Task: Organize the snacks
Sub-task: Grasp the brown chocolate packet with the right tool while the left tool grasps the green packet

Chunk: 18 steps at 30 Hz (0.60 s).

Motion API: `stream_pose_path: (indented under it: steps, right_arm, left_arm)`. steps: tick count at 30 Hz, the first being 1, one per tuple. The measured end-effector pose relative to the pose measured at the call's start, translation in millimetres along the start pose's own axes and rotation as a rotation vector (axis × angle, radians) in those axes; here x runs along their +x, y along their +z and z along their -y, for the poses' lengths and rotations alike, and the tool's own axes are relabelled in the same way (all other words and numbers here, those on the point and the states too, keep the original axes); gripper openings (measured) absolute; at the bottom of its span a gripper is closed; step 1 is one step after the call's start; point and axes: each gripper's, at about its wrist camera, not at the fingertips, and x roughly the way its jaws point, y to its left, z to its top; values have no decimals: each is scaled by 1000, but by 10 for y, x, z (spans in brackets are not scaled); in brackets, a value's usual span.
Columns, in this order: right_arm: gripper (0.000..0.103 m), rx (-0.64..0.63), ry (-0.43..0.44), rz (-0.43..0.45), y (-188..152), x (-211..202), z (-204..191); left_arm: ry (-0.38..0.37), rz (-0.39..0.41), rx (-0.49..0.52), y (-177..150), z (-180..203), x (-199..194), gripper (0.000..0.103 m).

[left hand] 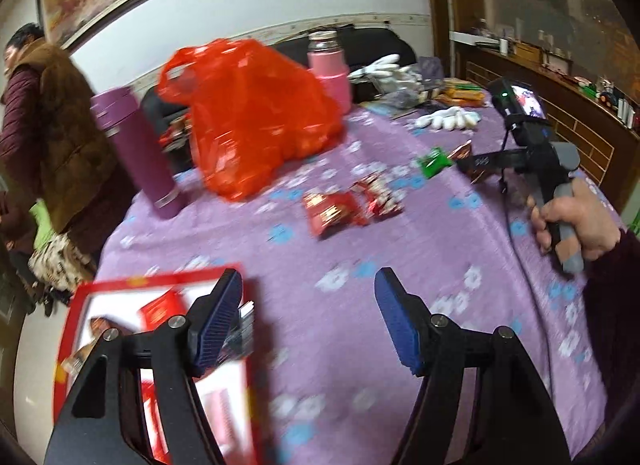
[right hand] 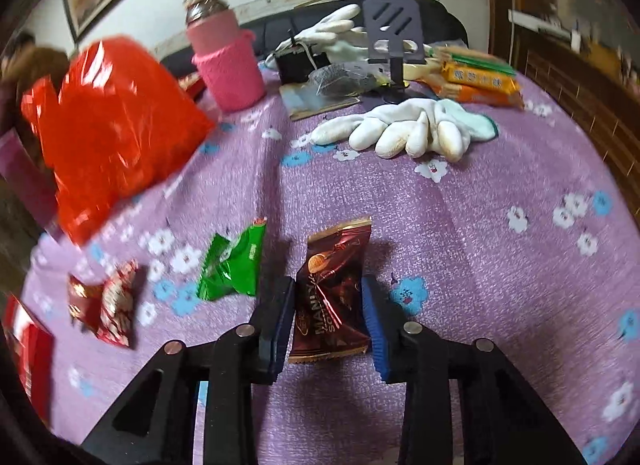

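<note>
A brown snack packet (right hand: 326, 317) lies on the purple flowered cloth (right hand: 480, 265) between the blue pads of my right gripper (right hand: 328, 285), which is shut on it from both sides. Left of it lie a green packet (right hand: 234, 265) and a red packet (right hand: 106, 305). My left gripper (left hand: 309, 277) is open with nothing between its fingers; its left finger hangs over a red-rimmed box (left hand: 160, 279) holding red packs. Two red packets (left hand: 332, 213) lie ahead of it. Far right, a hand (left hand: 576, 221) holds the right gripper over the green packet (left hand: 434, 161).
A red plastic bag (left hand: 256, 117) stands at the back left, with a purple flask (left hand: 136, 153) and a pink-sleeved bottle (right hand: 228, 65) beside it. White gloves (right hand: 408, 129), orange biscuit packs (right hand: 476, 81) and a dark stand (right hand: 394, 33) lie behind. A person (left hand: 48, 125) stands left.
</note>
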Motion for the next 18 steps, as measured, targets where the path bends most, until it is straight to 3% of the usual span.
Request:
stream_pose_path:
  steps: [10, 13, 18]
  right_arm:
    - [33, 528, 412, -12, 5, -238, 1023]
    - [33, 600, 519, -49, -37, -161, 1104]
    - [34, 635, 567, -62, -56, -155, 1122]
  left_arm:
    - [-104, -21, 12, 666, 618, 641, 68]
    - [-119, -23, -27, 807, 704, 808, 68]
    - [-159, -92, -158, 1032, 833, 1258, 68]
